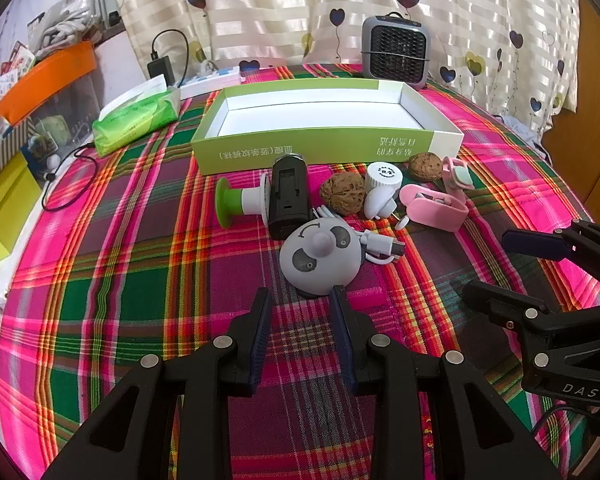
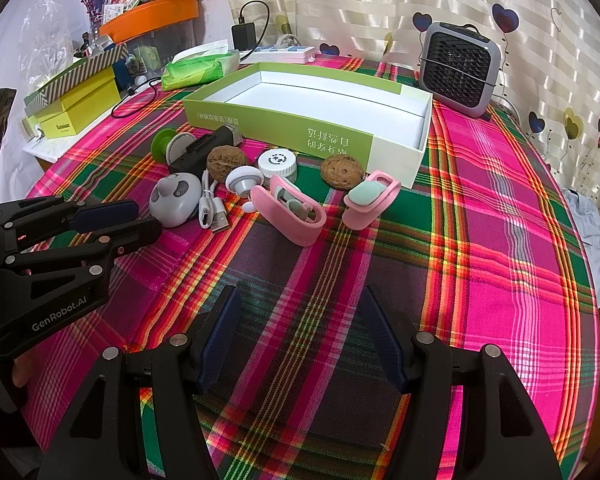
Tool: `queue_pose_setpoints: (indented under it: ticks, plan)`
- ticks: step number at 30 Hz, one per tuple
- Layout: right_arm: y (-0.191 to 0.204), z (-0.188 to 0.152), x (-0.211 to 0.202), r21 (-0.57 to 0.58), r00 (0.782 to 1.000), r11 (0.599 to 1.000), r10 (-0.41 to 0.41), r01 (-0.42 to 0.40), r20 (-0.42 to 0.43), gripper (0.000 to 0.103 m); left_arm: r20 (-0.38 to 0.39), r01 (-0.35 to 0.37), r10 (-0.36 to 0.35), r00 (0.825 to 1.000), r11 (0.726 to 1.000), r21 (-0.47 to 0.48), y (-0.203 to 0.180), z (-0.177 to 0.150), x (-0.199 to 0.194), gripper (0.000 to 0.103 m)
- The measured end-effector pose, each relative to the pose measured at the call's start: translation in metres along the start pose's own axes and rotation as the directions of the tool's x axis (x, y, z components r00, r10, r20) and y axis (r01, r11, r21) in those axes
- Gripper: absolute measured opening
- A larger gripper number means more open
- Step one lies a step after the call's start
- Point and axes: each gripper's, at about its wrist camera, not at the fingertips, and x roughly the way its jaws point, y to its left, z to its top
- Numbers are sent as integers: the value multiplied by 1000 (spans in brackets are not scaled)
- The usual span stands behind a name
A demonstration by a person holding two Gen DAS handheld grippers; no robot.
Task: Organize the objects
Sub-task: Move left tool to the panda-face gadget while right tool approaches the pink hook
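Observation:
An empty green-and-white box [image 1: 320, 148] [image 2: 284, 128] lies at the back of the plaid cloth. In front of it is a cluster: a grey dome with panda eyes [image 1: 320, 260] [image 2: 174, 198], a black device [image 1: 288, 196], two walnuts [image 1: 342, 198] [image 1: 425, 166], a white cap [image 1: 384, 176], a pink case [image 2: 296, 212], a pink clip [image 2: 370, 198] and a white USB cable [image 2: 212, 212]. My left gripper [image 1: 300, 292] [image 2: 148, 216] is open, its tips flanking the dome's near edge. My right gripper [image 2: 298, 292] [image 1: 486, 264] stands wide open over bare cloth, short of the pink case.
A grey fan [image 1: 396, 52] stands behind the box at the right. A green tissue pack [image 1: 136, 120], a power strip [image 2: 280, 52] and a black cord lie at the back left. A yellow box [image 2: 80, 108] and clutter sit beyond the table's left edge.

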Motion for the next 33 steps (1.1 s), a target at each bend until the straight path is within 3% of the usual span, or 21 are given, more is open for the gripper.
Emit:
queue_pose_setpoints:
  ticks: [20, 33]
  plan:
    - [0, 2, -1, -2, 1000, 1000, 23, -23, 2, 63, 2, -1, 1, 1000, 1000, 11, 1, 0, -2, 28]
    - [-1, 17, 5, -52, 998, 997, 64, -63, 16, 63, 54, 79, -78, 995, 997, -21, 11, 5, -15, 28]
